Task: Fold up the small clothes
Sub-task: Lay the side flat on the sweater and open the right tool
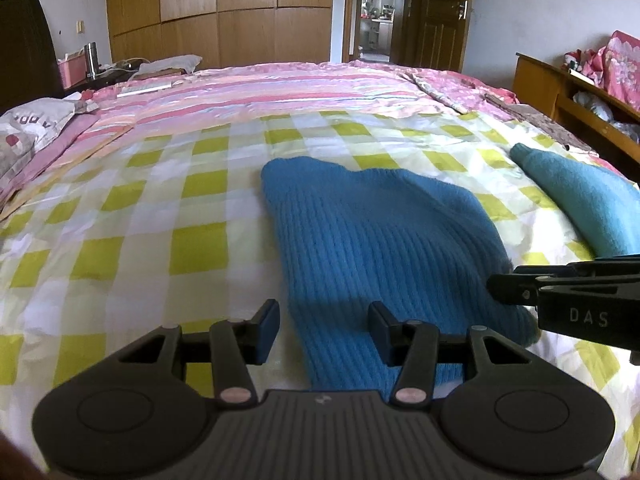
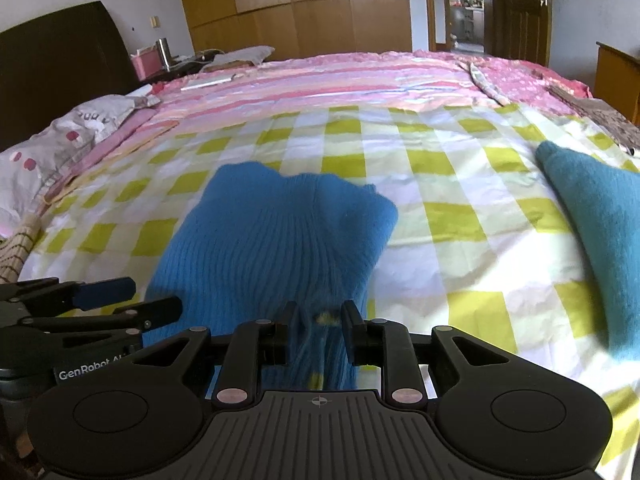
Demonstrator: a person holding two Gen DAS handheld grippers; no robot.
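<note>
Sweater (image 1: 380,232): blue ribbed knit, soft, matt. Sheet (image 1: 160,208): smooth checked cloth, lightly creased. Wardrobe (image 1: 220,8): wood, satin finish. Claw (image 1: 324,330) body: black matt plastic

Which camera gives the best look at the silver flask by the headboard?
The left wrist view: the silver flask stands upright, larger and clearer, beside a pink box. The right wrist view shows the same flask smaller, further off.

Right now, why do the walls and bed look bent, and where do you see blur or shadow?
Both views are fisheye, so the wardrobe and bed edges bow. In the left wrist view, the left gripper casts a dark shadow on the blue knitted garment. In the right wrist view, the knit between the right gripper fingers is smeared, and the teal garment looks soft.
</note>
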